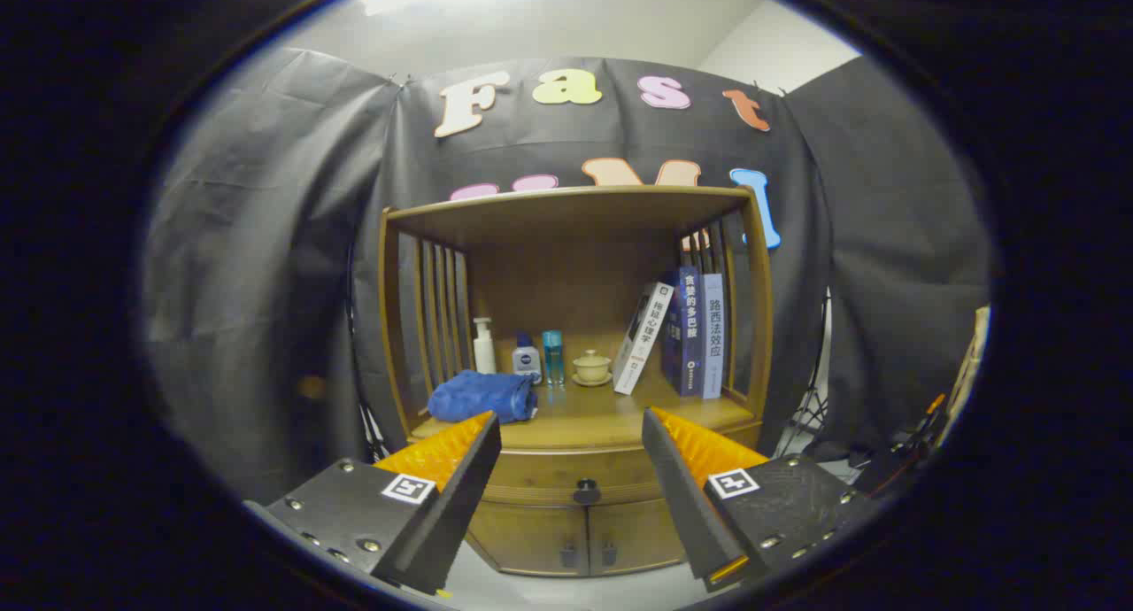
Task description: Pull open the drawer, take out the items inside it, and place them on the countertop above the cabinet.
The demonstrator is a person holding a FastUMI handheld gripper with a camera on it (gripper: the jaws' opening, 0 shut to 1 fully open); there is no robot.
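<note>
— What sits at the left of your view?

— My left finger (pixel 443 469) rises from the lower left of the frame. Just beyond its tip a blue towel (pixel 484 397) lies bunched on the bench (pixel 575 429) of the wooden cabinet (pixel 575 345).

— And behind the towel?

— A white pump bottle (pixel 483 345) stands upright by the cabinet's left slats. To its right stand a small blue-capped bottle (pixel 527 359) and a clear teal bottle (pixel 552 356), close together. Right of those, near the middle of the frame, sits a small lidded cup (pixel 591 367) on a saucer.

— How are your jaws set?

— They stand wide apart and hold nothing. My gripper (pixel 571 438) is level and points straight at the cabinet front, well short of it. The gap between my fingers frames the drawer (pixel 571 476).

— Where is that drawer?

— Directly under the bench, in the lower middle of the frame. It is closed, with a dark round knob (pixel 586 491) centred on its front. Below it are two small doors (pixel 575 536), each with a dark handle near the seam where they meet.

— And further right?

— A white book (pixel 643 338) leans to the right against two upright books (pixel 697 332), which stand by the right slats. My right finger (pixel 699 483) rises from the lower right of the frame. Past it, at the far right, I see dark gear I cannot make out.
</note>
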